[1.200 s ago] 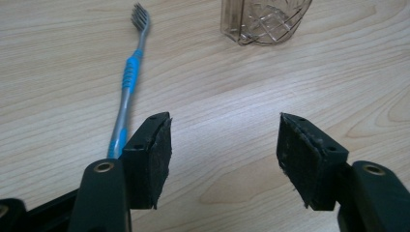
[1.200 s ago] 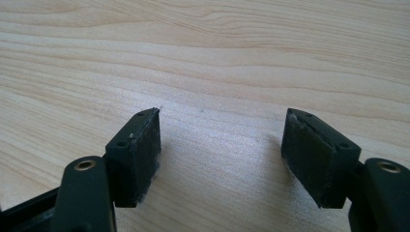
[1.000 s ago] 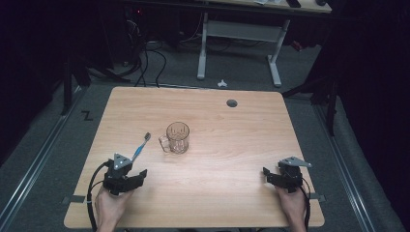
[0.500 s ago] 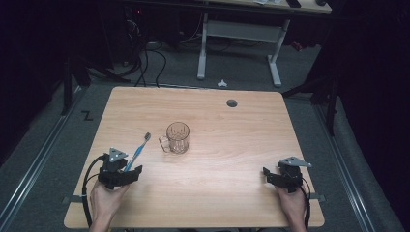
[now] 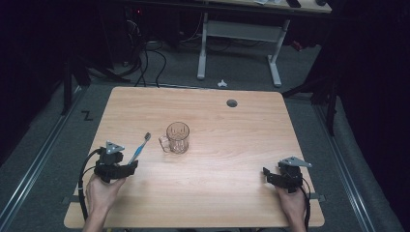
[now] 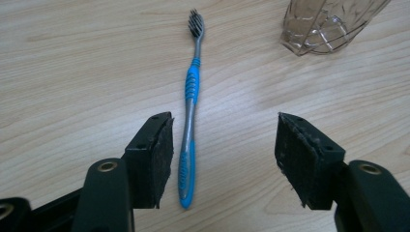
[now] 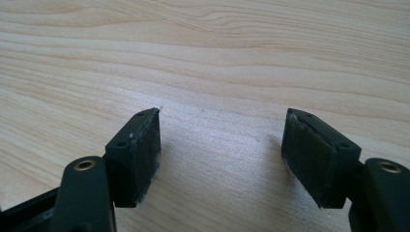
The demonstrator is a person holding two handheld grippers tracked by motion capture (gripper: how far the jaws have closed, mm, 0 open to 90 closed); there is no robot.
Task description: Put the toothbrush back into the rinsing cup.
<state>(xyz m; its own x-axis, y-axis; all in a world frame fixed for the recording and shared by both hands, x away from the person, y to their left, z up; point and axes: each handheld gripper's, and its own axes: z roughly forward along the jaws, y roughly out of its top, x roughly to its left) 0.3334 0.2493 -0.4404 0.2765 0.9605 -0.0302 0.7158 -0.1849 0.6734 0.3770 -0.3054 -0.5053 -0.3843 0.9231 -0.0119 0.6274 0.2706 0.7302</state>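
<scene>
L gripper [image 6: 225, 162] has backed off a bit; toothbrush [image 6: 190, 104] lies free btwn its open jaws, near cup [image 5: 177, 137]. R gripper [image 7: 222, 159] open, idle.

In the left gripper view, the glass mug [image 6: 329, 24] was cut off by the top edge, its rim and handle out of frame. From above, the toothbrush [image 5: 139, 149] ran its lower end behind the left gripper [image 5: 126, 167], and its bristles were too small to make out. Both forearms were cropped by the bottom edge. A small white object [image 5: 222, 83] on the floor beyond the table [image 5: 232, 203] stayed too tiny to identify; the surrounding room lay in darkness.
</scene>
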